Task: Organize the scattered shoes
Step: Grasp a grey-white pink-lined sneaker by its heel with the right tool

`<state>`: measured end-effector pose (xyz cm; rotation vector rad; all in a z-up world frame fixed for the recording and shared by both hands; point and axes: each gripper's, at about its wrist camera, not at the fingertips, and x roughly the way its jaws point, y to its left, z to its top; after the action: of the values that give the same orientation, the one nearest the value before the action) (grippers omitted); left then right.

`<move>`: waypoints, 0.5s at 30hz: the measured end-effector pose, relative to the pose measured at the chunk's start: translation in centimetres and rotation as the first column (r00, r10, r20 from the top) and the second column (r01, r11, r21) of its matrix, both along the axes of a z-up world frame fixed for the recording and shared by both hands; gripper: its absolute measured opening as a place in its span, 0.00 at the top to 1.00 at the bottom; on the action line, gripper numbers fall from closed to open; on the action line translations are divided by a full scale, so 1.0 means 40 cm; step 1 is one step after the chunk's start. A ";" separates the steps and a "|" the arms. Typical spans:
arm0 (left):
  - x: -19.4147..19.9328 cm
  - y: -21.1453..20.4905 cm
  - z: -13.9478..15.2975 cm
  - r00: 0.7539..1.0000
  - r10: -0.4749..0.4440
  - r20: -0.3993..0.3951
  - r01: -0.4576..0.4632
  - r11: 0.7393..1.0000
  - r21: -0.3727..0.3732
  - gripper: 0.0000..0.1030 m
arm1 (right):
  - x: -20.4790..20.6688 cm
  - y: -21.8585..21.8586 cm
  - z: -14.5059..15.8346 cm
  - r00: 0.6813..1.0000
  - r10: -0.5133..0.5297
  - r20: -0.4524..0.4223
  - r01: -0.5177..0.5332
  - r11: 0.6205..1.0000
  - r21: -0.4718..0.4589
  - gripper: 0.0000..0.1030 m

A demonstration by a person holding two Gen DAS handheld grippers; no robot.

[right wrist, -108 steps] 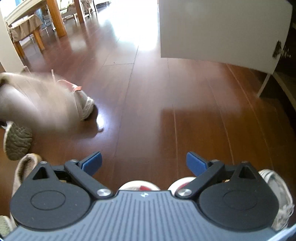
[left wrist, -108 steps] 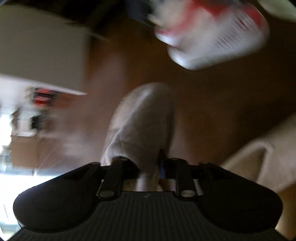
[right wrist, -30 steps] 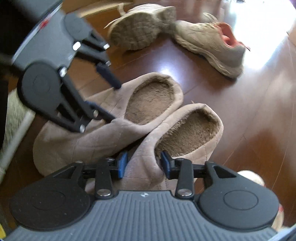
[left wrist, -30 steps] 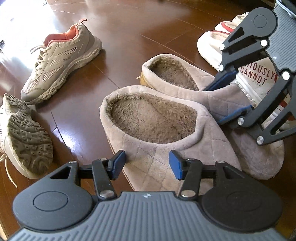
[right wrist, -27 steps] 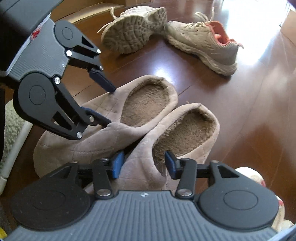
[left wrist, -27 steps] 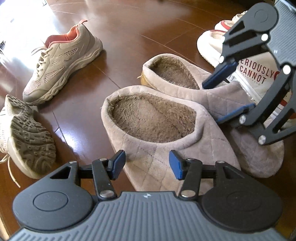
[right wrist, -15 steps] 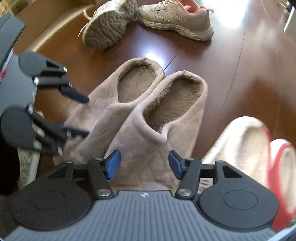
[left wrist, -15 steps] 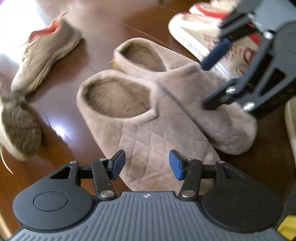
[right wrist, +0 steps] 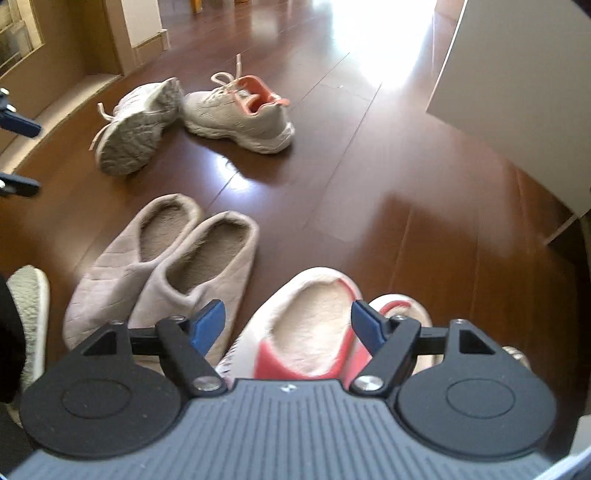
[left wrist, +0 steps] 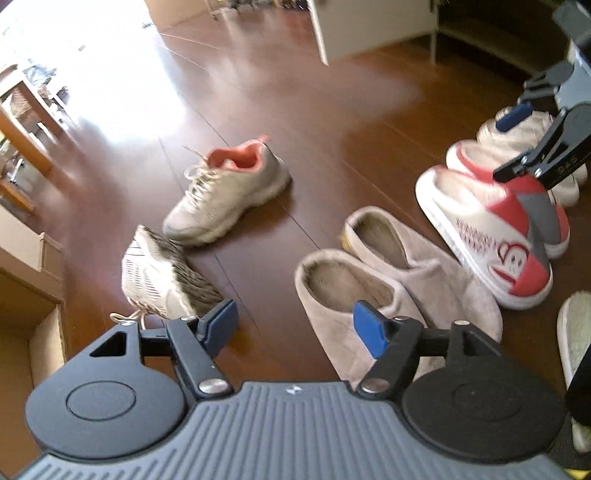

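Two beige quilted slippers (left wrist: 373,280) (right wrist: 173,266) lie side by side on the brown wooden floor. Beside them stand red and white slippers (left wrist: 491,236) (right wrist: 314,328). A beige trainer with an orange lining (left wrist: 229,188) (right wrist: 240,110) sits upright further out, and its mate (left wrist: 162,280) (right wrist: 136,125) lies on its side with the sole showing. My left gripper (left wrist: 293,326) hangs above the floor with its jaws opening and nothing between them. My right gripper (right wrist: 288,325) is above the red and white slippers, jaws opening, holding nothing. The right gripper (left wrist: 532,140) also shows at the right edge of the left wrist view.
A white cabinet door (right wrist: 517,99) stands at the right, with its twin view (left wrist: 365,26) at the back. An open cardboard box (left wrist: 29,295) sits at the left. A fluffy pale sole (left wrist: 576,339) (right wrist: 29,306) lies by the slippers. Wooden furniture legs (left wrist: 22,136) stand far left.
Both grippers let go of the beige slippers, opened wider and rose away from them. The slippers now rest together on the floor, smaller in view.
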<state>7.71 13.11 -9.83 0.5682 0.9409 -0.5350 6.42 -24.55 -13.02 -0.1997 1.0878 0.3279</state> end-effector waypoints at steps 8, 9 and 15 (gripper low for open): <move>0.140 0.078 -0.181 0.946 0.291 -0.143 -0.306 0.947 -0.100 0.31 | 0.160 0.140 -0.071 0.995 0.099 0.011 -0.099 0.995 0.006 0.30; 0.147 0.093 -0.199 0.934 0.318 -0.165 -0.338 0.935 -0.108 0.32 | 0.185 0.167 -0.085 0.993 0.120 0.012 -0.120 0.993 0.008 0.30; 0.154 0.133 -0.257 0.924 0.352 -0.149 -0.368 0.925 -0.099 0.32 | 0.345 0.306 -0.138 0.976 0.208 0.070 -0.205 0.978 -0.041 0.31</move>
<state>13.86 18.44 -20.10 0.2382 1.0970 -0.2966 20.24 -12.31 -18.55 -0.3542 1.0013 0.4850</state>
